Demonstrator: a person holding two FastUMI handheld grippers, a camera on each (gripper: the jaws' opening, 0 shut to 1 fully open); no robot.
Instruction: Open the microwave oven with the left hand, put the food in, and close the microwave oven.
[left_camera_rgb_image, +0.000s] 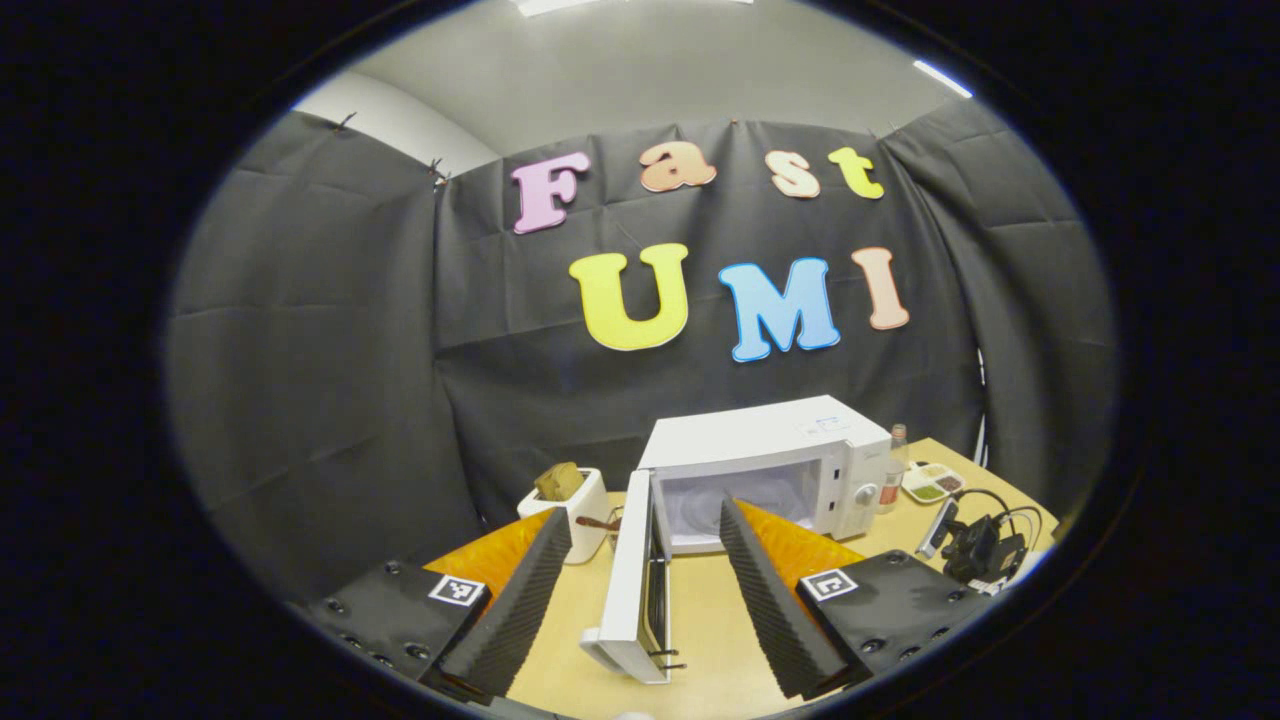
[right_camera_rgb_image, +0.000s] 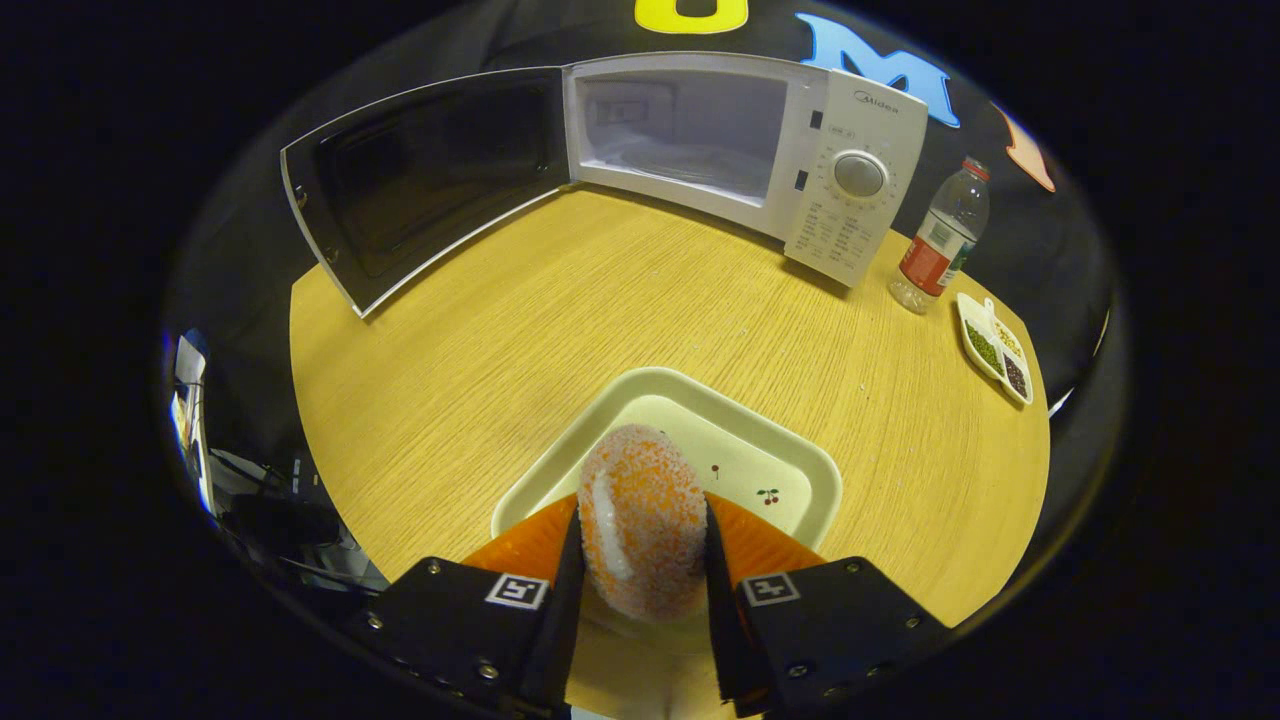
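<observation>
The food (right_camera_rgb_image: 640, 520), a round orange-and-white sugared piece, sits clamped between both fingers of the right gripper (right_camera_rgb_image: 640, 560), which press on its two sides. It is just above a pale tray (right_camera_rgb_image: 800, 470) with small cherry prints, near the front edge of the round wooden worktop (right_camera_rgb_image: 560, 330); whether it touches the tray cannot be told.

Across the worktop stands the white microwave oven (right_camera_rgb_image: 850, 190), its door (right_camera_rgb_image: 420, 170) swung wide to the left and its cavity bare and lit. To the right of the oven stands a clear bottle (right_camera_rgb_image: 940, 245) with a red label, and beside it lies a small divided dish (right_camera_rgb_image: 992, 345) of seeds.

In the left gripper view, the left gripper (left_camera_rgb_image: 640, 540) is spread wide and holds nothing. The edge of the open door (left_camera_rgb_image: 630, 590) lies between its fingers but touches neither. Left of the oven stands a white container (left_camera_rgb_image: 580, 505) holding something brown.
</observation>
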